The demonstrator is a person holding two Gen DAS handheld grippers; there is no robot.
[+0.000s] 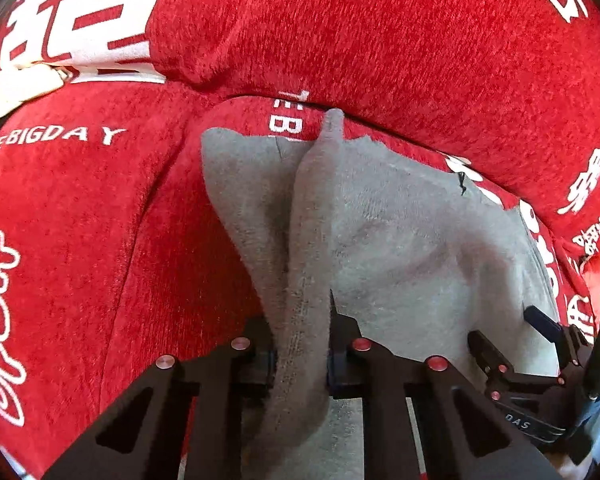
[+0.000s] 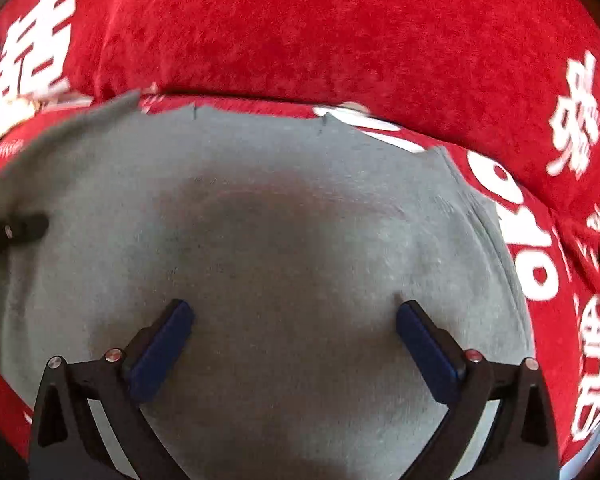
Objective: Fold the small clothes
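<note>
Black jaws of your left gripper (image 1: 300, 360) pinch a raised ridge of the grey garment (image 1: 400, 248), the fuzzy knit bunched into a narrow upright fold between the blue pads, which press it from both sides. From that fold the soft cloth slopes away in a loose peak and spreads flat to the right, where your right gripper (image 1: 512, 336) shows at the frame's edge. Seen from the right wrist, your right gripper (image 2: 294, 332) stands wide apart above the garment (image 2: 280, 220), its blue rubber fingers (image 2: 164, 344) holding nothing. Beneath everything lies a plush red blanket (image 1: 380, 32), deep-piled and printed with white lettering, bulging into a thick rounded roll beyond the garment's far edge.
</note>
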